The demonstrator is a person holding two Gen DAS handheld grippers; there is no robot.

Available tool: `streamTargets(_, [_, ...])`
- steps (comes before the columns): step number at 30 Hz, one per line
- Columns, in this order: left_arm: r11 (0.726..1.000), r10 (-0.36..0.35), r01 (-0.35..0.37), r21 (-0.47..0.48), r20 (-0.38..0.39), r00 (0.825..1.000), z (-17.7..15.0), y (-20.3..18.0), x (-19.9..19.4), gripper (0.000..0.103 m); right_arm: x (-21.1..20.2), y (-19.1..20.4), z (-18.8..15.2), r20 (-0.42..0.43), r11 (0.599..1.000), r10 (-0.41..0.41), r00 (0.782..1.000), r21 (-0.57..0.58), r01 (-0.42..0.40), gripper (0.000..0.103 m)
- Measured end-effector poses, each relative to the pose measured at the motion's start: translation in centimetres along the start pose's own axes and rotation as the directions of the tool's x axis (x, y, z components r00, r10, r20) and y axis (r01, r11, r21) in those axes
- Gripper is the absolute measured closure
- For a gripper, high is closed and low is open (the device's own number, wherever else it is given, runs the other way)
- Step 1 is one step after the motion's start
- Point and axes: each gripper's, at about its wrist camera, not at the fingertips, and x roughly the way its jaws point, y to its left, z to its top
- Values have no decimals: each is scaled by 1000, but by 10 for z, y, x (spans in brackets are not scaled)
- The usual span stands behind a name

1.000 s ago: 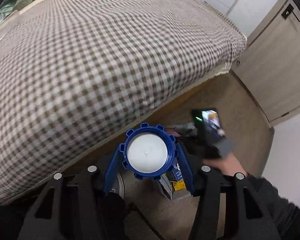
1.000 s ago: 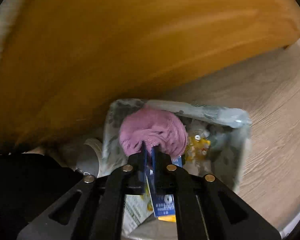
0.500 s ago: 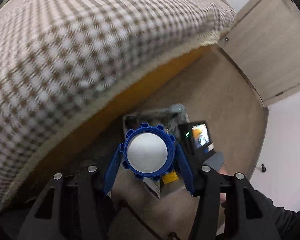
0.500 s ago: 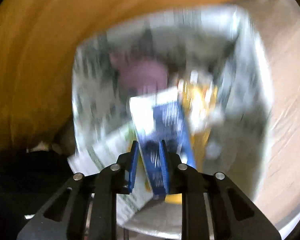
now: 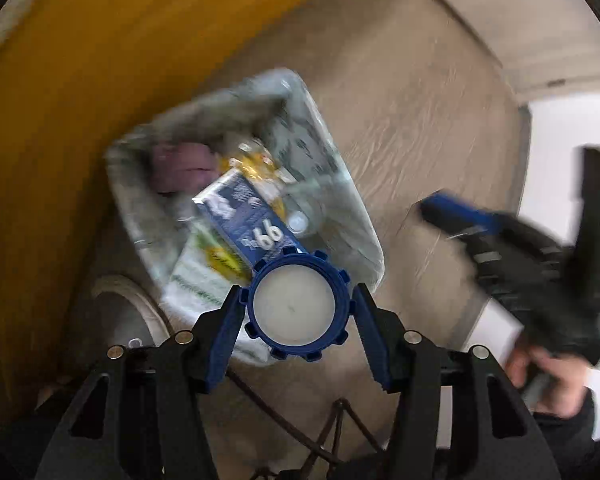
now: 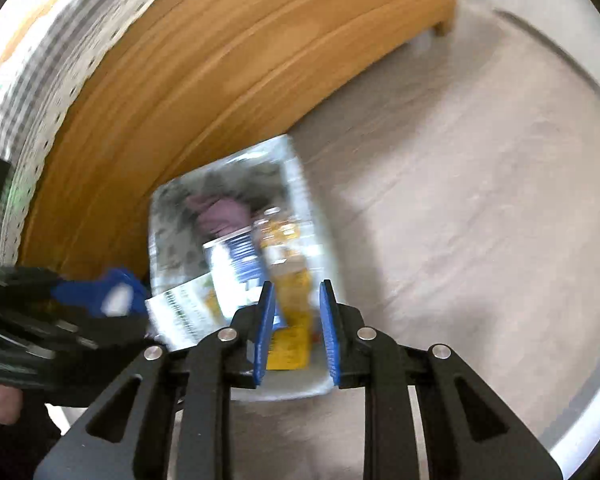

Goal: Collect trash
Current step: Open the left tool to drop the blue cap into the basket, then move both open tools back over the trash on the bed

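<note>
Left claw [image 5: 298, 312] gripping round blue-rimmed white lid [image 5: 296, 307], above bin [image 5: 352, 196]

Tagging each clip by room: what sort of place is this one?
Most likely a bedroom. A wooden bed frame with a checked cover along its top edge runs beside a wood-look floor, and a lined trash bin stands on the floor against the frame.
</note>
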Motion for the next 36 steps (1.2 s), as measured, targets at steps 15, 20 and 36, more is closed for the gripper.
streamTargets(15, [993,65,-59,-105,55,996,-5,16,-27,25,-30,5,0,51,1000,-13,999,10,12,73])
streamTargets(20, [985,76,-50,-163,154,985,-29,34,-83,25,-33,36,5,26,998,-18,999,-67,20,69])
streamTargets(36, [952,178,20,-306,607,775,-120,118,-296,24,-130,169,12,175,945,-86,981,-296,136,47])
